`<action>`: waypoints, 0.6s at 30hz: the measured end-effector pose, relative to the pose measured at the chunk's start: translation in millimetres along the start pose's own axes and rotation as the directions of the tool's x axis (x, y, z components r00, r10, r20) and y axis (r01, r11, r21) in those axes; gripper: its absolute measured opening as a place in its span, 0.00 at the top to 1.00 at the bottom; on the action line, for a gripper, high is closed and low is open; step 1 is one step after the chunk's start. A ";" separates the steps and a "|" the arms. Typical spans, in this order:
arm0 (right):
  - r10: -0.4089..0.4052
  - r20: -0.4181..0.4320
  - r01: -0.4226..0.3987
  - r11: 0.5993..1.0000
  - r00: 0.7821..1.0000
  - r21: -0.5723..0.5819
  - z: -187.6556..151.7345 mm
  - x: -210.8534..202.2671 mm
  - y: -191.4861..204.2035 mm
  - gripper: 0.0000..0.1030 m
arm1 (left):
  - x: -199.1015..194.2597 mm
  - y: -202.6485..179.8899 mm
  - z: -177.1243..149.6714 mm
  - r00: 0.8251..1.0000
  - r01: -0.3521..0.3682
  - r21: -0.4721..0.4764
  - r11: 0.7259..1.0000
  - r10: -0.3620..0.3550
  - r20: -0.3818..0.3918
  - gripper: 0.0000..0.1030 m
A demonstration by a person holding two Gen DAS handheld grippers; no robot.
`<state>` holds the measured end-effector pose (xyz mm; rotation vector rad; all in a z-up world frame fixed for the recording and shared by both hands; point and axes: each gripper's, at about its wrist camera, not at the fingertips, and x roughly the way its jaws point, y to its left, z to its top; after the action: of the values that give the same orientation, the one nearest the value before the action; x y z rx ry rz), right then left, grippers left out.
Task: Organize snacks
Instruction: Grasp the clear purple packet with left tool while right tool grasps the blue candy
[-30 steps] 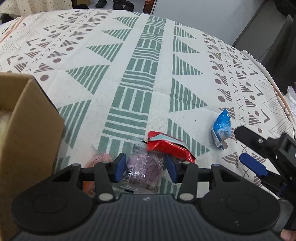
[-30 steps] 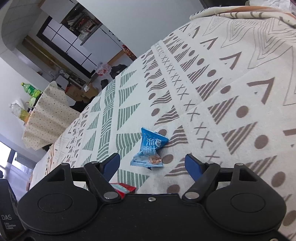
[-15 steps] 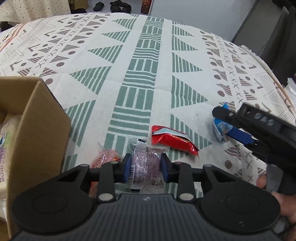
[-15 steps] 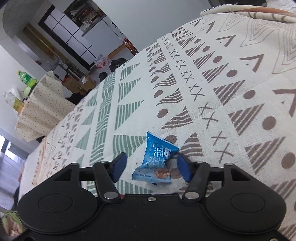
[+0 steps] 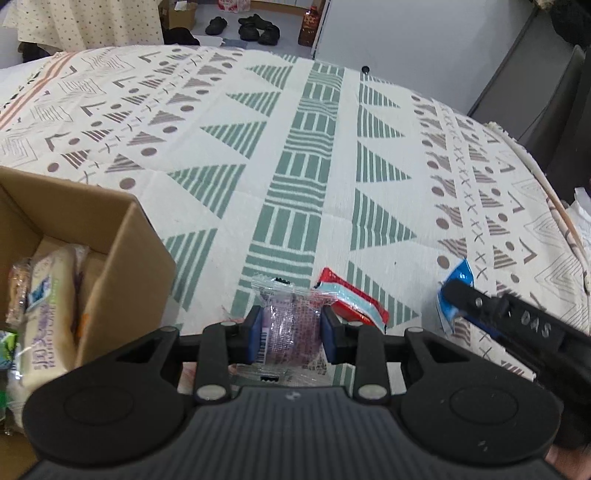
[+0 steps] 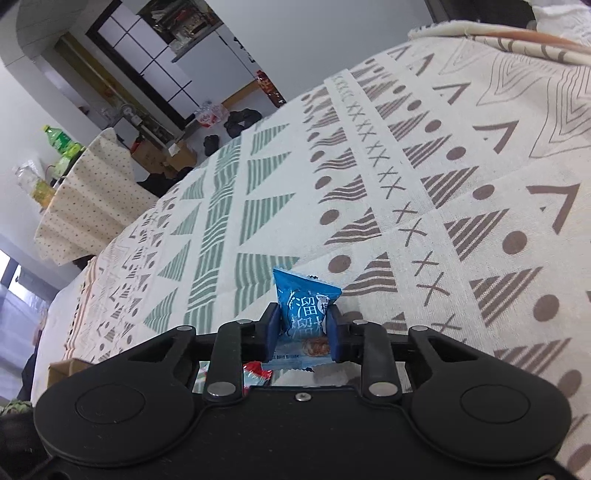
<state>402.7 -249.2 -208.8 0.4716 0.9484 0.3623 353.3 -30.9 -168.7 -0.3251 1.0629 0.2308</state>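
Since a second ago, both hand-held grippers have gone from standing wide apart around a snack to clamping one. The left gripper (image 5: 291, 334) now squeezes a clear crinkly plastic packet with a purple filling (image 5: 290, 325) between its blue pads (image 5: 254, 334), and the packet looks slightly raised off the cloth. The right gripper (image 6: 303, 332) is closing on a small blue foil candy packet with white lettering (image 6: 304, 306); its pads already press the packet's sides.

This suggests two snacks are secured at once, ready to be carried to the open brown cardboard box (image 5: 122, 266), which sits at nine o'clock in the left wrist view. The box already holds a pale wrapped biscuit pack (image 5: 46, 306) and other wrappers. A red foil snack packet (image 5: 351, 299) lies on the cloth at about two o'clock from the left gripper, just beside the purple packet, not yet collected.

The surface is a table under a cream woven tablecloth with green striped triangles and brown dots and crosses (image 5: 303, 166).

Beyond it, at twelve o'clock, dark shoes (image 5: 255, 27) lie on a grey floor. In the right wrist view, at ten o'clock, a second table with a dotted cream cloth (image 6: 92, 199) carries a green bottle (image 6: 59, 142).
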 end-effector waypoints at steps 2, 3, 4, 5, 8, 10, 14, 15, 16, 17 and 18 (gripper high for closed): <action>0.004 0.005 -0.004 1.000 1.000 0.001 0.5 -4.9 1.6 0.74 | -6.4 0.0 2.1 1.000 -0.003 -0.004 1.000 0.003 0.010 0.69; 0.005 0.009 -0.005 1.000 1.000 0.001 0.2 -7.7 2.0 0.75 | -9.6 -0.5 2.8 1.000 -0.004 -0.003 1.000 0.004 0.017 0.69; 0.008 0.012 -0.008 1.000 1.000 0.001 -0.2 -10.4 2.8 0.75 | -13.2 -1.0 3.4 1.000 -0.006 0.000 1.000 0.006 0.024 0.69; 0.010 0.016 -0.010 1.000 1.000 0.000 -0.6 -13.7 3.7 0.75 | -17.4 -1.2 4.0 0.999 -0.007 0.002 1.000 0.007 0.031 0.69; 0.024 0.031 -0.023 1.000 0.999 -0.009 0.0 -20.8 10.3 0.75 | -28.8 0.2 5.8 0.999 -0.007 -0.007 1.000 0.007 0.046 0.69; 0.036 0.047 -0.036 0.999 0.998 -0.017 1.0 -27.6 15.4 0.75 | -37.7 1.8 7.4 0.998 -0.009 -0.013 1.000 0.010 0.059 0.69; 0.066 0.074 -0.064 0.997 0.995 -0.032 1.9 -39.1 28.5 0.75 | -59.6 7.8 12.0 0.996 -0.006 -0.019 1.000 0.007 0.089 0.69; 0.075 0.078 -0.072 0.997 0.994 -0.039 1.4 -41.6 33.0 0.75 | -65.6 11.0 13.6 0.995 -0.004 -0.030 1.000 0.007 0.096 0.69; 0.085 0.081 -0.081 0.996 0.993 -0.045 0.7 -43.5 37.1 0.75 | -71.3 13.9 14.9 0.994 -0.006 -0.037 0.999 0.010 0.106 0.69; 0.093 0.083 -0.089 0.995 0.992 -0.052 -0.3 -45.4 41.7 0.75 | -77.2 16.8 15.9 0.993 -0.010 -0.042 0.999 0.015 0.117 0.69; 0.103 0.085 -0.098 0.993 0.991 -0.063 -1.5 -47.6 47.5 0.75 | -83.0 19.9 16.7 0.992 -0.013 -0.046 0.999 0.018 0.126 0.69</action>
<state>371.6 -232.4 -151.6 0.4792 0.8281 0.4555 321.2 -8.7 -91.0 -0.3386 0.9365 0.2859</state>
